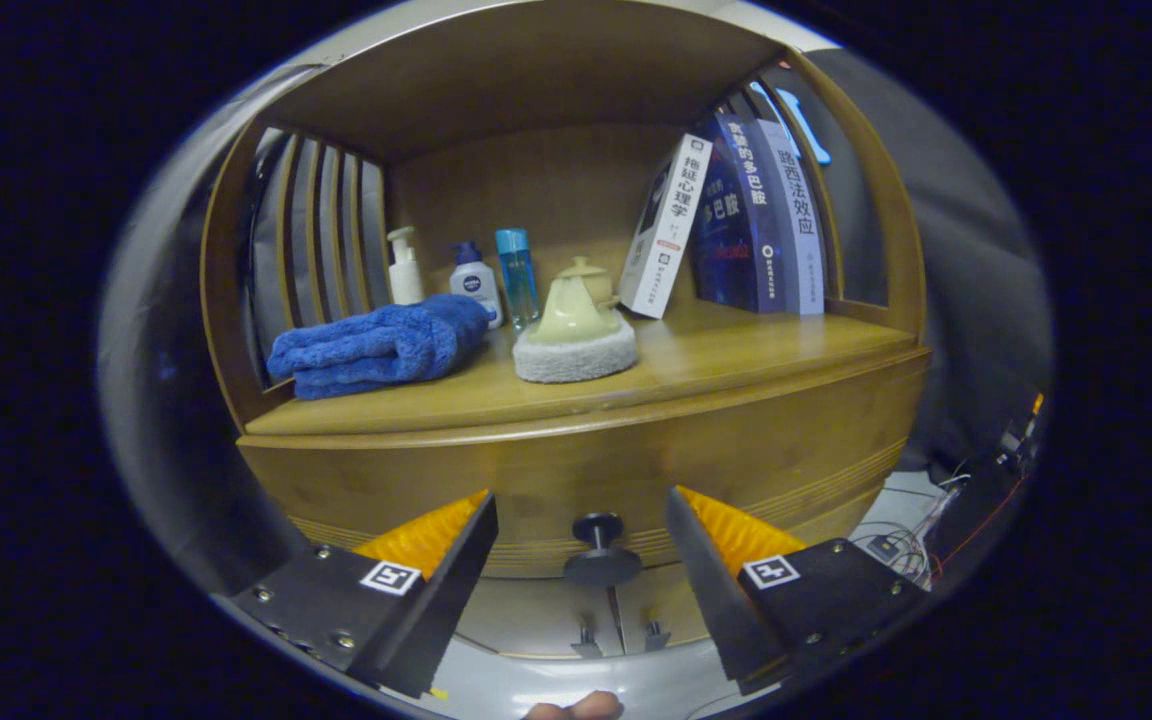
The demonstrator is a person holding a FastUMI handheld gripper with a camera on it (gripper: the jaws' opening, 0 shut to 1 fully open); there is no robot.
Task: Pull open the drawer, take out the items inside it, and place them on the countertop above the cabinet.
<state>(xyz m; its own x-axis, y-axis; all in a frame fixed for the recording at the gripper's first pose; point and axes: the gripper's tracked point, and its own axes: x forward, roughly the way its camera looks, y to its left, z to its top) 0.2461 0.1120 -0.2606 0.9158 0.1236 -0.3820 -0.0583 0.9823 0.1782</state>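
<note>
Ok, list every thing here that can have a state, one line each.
Drawer: shut, front flush with the cabinet.
Drawer knob: untouched, between the open jaws.
Gripper: open, jaws apart on either side of the knob.
Blue towel: folded, lying on the countertop.
Teapot: lid on, upright on a white pad.
Bottles: upright, capped.
Books: closed, leaning.

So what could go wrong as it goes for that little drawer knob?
The open gripper straddles the knob without touching it; a shallow grip may slip off the small round head. A hard tug might jolt the teapot and the leaning books on the countertop.
</note>
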